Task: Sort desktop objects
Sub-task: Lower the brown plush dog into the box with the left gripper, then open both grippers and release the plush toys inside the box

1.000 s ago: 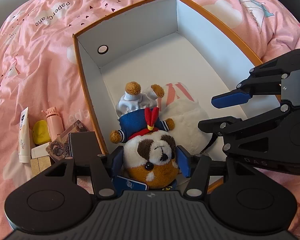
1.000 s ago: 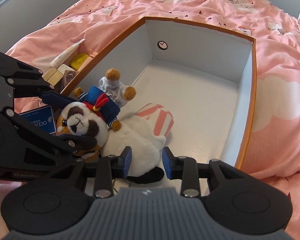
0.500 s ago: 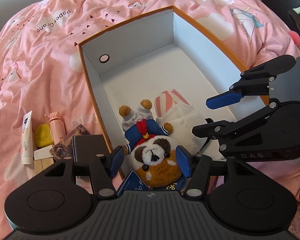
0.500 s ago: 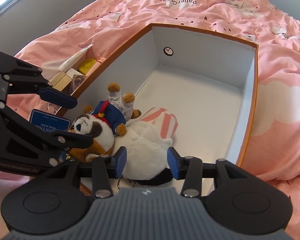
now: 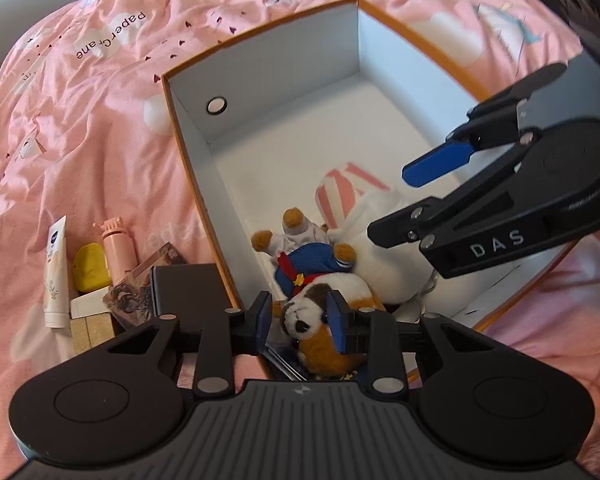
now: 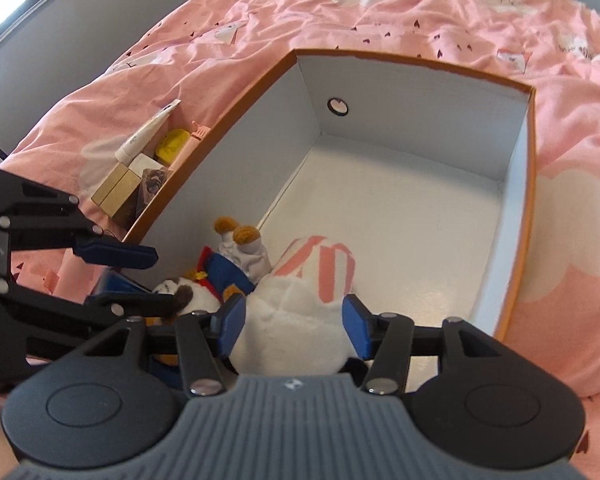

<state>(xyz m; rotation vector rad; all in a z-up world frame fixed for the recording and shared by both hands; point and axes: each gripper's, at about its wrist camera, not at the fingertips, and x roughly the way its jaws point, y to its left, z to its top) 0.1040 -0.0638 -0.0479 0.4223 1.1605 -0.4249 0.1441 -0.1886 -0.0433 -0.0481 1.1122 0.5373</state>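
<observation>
In the left wrist view, the left hand-held gripper (image 5: 299, 317) is sitting at the bottom centre of the frame, and its jaws have just been closing; the blue pads are now pinching the head of a plush dog (image 5: 318, 312) in a blue sailor jacket, which is lying in the near left corner of an open box (image 5: 284, 80) with white walls and an orange rim. The box is resting on a bed with a pink cover (image 5: 80, 120). Just beside the dog, a white plush toy with pink stripes (image 6: 300, 320) is lying in the lower middle of the right wrist view. The right hand-held gripper (image 6: 296, 324) is straddling it, and its jaws have just been opening, so the pads are standing spread on either side of the toy without squeezing it. Outside the box, at the lower left of the left wrist view, a white tube (image 5: 56, 272), a yellow thing (image 5: 92, 267), a pink bottle (image 5: 118, 248), gold blocks (image 5: 91, 330) and a dark case (image 5: 188, 292) are lying close together on the cover.
</observation>
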